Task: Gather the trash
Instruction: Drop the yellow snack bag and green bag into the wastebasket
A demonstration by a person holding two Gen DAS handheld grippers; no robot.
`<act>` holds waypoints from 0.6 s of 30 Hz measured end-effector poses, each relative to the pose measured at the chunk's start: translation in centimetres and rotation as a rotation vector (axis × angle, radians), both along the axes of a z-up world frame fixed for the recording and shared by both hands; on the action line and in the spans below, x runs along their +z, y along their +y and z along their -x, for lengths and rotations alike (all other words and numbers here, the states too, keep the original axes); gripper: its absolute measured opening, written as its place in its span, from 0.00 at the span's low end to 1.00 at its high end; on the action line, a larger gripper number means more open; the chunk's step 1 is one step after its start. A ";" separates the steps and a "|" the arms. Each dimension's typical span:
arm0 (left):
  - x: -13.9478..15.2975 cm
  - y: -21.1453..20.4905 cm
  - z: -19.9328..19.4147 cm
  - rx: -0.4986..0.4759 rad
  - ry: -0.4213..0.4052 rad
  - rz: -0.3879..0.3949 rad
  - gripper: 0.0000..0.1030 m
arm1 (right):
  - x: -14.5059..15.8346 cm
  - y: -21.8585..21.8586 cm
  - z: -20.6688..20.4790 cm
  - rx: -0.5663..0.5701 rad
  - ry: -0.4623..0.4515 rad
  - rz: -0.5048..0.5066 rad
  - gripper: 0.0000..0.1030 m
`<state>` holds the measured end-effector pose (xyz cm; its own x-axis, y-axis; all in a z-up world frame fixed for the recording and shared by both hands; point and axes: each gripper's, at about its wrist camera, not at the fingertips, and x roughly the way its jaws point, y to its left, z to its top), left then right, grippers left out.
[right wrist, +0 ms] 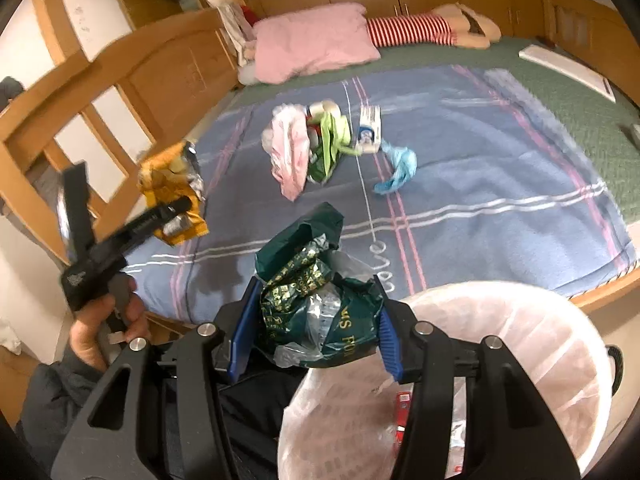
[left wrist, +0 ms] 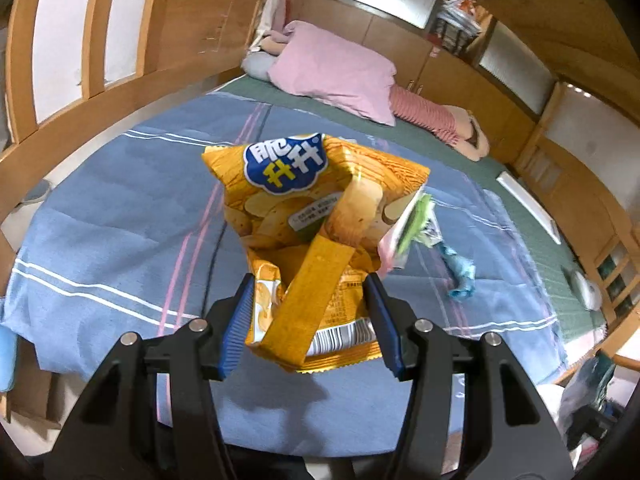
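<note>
Bed [right wrist: 480, 208] fills most of both views, spread with a blue plaid blanket [left wrist: 120, 248], a pink pillow [right wrist: 308, 44] lying at its far end near the top of each frame. Bin [right wrist: 520, 344], lined with a pale plastic bag, sits at the lower right of the right wrist view, just off the bed's near edge, with a small red scrap visible inside. Left gripper [left wrist: 310, 320], at the bottom centre of its own view, is clamped on a yellow chip bag [left wrist: 304, 216], both blue pads pressing the crumpled lower end while the bag hangs clear above the blanket; the same bag shows at the left of the right wrist view, held up by a hand [right wrist: 100, 328]. Right gripper [right wrist: 316, 332] is closed on a dark green bag [right wrist: 316, 280], bunched with clear plastic, held just left of the bin's rim. Trash pile [right wrist: 316, 148] of pink, green and white wrappers rests mid-blanket, upper centre, with a blue scrap [right wrist: 398, 168] just to its right.
</note>
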<state>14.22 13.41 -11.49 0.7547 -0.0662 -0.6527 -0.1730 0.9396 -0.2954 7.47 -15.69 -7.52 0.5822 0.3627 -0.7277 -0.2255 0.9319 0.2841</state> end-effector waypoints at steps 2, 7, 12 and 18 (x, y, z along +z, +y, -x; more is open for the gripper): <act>0.3 -0.3 0.8 -0.032 -0.021 0.027 0.55 | -0.2 -2.1 1.4 -0.035 0.012 0.023 0.51; 0.6 -1.3 2.9 -0.118 -0.068 0.125 0.56 | -6.1 -5.8 3.7 -0.067 0.239 0.125 0.62; 1.0 -3.5 4.5 -0.307 -0.113 0.207 0.56 | -7.0 -9.5 3.8 -0.139 0.305 -0.135 0.76; 1.7 -8.1 7.5 -0.585 -0.155 0.252 0.56 | -1.1 -15.4 5.4 -0.411 -0.001 -0.311 0.85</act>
